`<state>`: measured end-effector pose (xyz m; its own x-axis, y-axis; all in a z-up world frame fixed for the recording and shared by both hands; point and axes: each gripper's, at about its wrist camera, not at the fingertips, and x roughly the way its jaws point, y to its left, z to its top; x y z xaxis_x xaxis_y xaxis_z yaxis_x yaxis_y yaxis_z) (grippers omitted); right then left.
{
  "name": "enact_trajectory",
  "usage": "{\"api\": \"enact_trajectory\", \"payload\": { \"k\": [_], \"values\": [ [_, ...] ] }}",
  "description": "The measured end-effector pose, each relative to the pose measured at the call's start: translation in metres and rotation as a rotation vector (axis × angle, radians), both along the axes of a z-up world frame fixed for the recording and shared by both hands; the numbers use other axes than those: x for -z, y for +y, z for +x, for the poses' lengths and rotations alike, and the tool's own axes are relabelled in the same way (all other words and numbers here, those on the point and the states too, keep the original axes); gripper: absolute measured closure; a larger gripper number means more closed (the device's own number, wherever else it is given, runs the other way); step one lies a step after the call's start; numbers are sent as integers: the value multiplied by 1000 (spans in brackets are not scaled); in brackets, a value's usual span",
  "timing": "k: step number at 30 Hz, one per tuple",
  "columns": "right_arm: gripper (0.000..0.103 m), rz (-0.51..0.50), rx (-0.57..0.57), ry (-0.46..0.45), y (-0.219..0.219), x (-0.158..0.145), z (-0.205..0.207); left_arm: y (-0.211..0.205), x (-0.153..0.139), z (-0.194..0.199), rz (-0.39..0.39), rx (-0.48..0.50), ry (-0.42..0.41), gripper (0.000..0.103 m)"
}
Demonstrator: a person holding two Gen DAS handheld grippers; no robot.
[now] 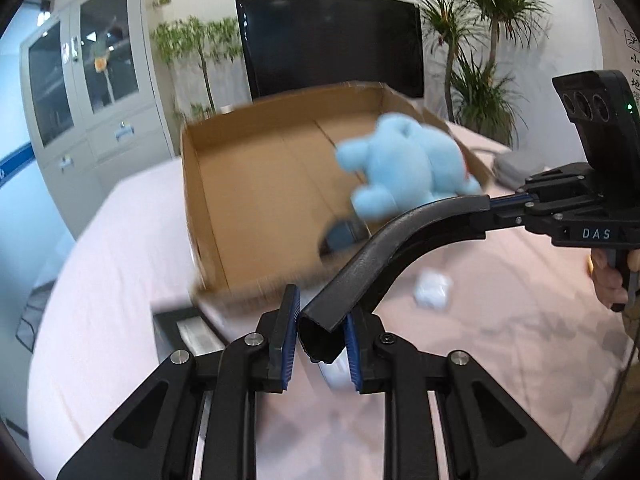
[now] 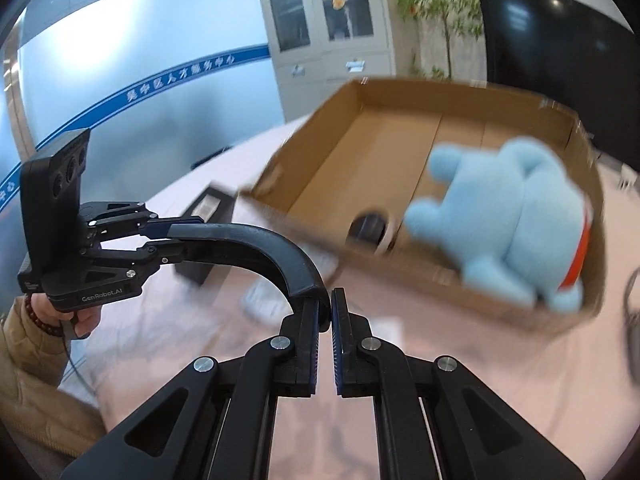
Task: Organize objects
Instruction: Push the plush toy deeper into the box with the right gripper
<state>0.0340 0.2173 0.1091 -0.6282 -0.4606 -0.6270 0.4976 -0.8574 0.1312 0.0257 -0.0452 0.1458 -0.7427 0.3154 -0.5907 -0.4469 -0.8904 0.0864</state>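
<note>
A pink-covered tabletop (image 1: 120, 248) carries an open cardboard box (image 1: 208, 216) holding a blue plush toy (image 1: 404, 168) and a tape roll (image 2: 374, 228). Each hand-held gripper clamps one end of a curved black bar (image 1: 384, 248): the left gripper (image 1: 322, 340) and the right gripper (image 2: 325, 328). Behind stand a grey cabinet (image 1: 88, 80), a dark screen (image 1: 332, 40) and plants (image 1: 480, 40).

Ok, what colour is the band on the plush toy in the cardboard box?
Orange-red, on the light blue plush toy; clearest in the right wrist view.
</note>
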Motion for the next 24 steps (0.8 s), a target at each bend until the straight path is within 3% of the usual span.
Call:
{"api": "enact_trajectory", "payload": {
  "k": [4, 10, 16, 24],
  "values": [
    [99, 0, 52, 30, 4, -22, -49, 8, -13, -50, -6, -26, 15, 83],
    [99, -45, 120, -38, 10, -18, -126, 19, -10, -114, -41, -83, -4, 83],
    [98, -64, 149, -100, 12, 2, -163, 26, 1, -125, -87, -136, 0, 82],
    [98, -60, 162, -121, 16, 14, -174, 38, 5, -130, -133, -142, -9, 81]
  ]
}}
